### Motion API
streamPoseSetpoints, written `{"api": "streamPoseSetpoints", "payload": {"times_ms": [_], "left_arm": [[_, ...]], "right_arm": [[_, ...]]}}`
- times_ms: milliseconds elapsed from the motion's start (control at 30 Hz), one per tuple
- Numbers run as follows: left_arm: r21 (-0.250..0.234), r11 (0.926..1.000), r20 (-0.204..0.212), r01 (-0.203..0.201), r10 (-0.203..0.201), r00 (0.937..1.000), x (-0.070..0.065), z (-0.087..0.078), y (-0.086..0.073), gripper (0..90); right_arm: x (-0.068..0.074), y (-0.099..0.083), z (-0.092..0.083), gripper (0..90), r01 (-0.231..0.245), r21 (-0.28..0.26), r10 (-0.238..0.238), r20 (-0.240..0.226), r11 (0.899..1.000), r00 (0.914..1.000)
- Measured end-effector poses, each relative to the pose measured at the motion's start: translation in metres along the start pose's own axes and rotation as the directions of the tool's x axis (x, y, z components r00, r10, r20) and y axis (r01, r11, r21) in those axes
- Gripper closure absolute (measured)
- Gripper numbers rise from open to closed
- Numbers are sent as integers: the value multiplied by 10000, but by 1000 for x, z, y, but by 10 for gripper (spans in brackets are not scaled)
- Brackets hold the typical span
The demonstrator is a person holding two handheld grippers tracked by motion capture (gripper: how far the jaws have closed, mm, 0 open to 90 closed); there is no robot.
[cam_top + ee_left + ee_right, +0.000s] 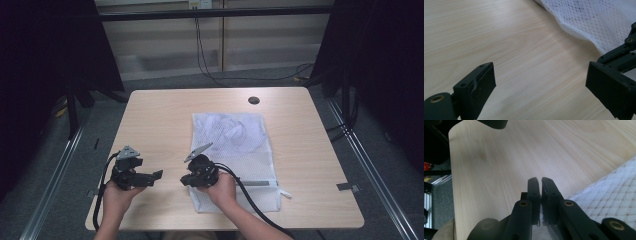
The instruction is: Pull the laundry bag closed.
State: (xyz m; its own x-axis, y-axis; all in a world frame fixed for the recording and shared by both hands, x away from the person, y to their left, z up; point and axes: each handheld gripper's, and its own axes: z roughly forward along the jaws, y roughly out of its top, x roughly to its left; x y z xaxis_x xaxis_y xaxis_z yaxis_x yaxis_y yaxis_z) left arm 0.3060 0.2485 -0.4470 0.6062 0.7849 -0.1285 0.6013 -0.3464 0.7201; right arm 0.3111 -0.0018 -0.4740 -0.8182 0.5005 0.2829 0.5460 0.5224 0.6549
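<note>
White mesh laundry bag (235,150): flat on pale wooden counter (155,120), right of centre, lower edge near front rim. Right gripper (539,181) over bag's left edge, jaws pressed nearly together, nothing visibly between. Left gripper (539,82) just left of bag, jaws wide apart above bare wood.

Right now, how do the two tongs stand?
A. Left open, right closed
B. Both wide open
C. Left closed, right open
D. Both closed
A: the left tongs gape wide over the bare table, while the right tongs have their jaws pressed nearly together beside the white mesh bag.
</note>
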Motion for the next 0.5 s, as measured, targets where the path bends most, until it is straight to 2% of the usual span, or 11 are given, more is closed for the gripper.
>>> {"api": "streamPoseSetpoints", "payload": {"times_ms": [233, 500], "left_arm": [[125, 9999, 104, -43, 42, 9999, -2, 3, 0, 87], [131, 9999, 211, 6, -8, 9998, -2, 5, 0, 87]], "right_arm": [[-6, -4, -8, 846, -282, -113, 280, -139, 9995, 9995], [-9, -7, -17, 836, -301, -122, 299, -170, 9995, 9994]]}}
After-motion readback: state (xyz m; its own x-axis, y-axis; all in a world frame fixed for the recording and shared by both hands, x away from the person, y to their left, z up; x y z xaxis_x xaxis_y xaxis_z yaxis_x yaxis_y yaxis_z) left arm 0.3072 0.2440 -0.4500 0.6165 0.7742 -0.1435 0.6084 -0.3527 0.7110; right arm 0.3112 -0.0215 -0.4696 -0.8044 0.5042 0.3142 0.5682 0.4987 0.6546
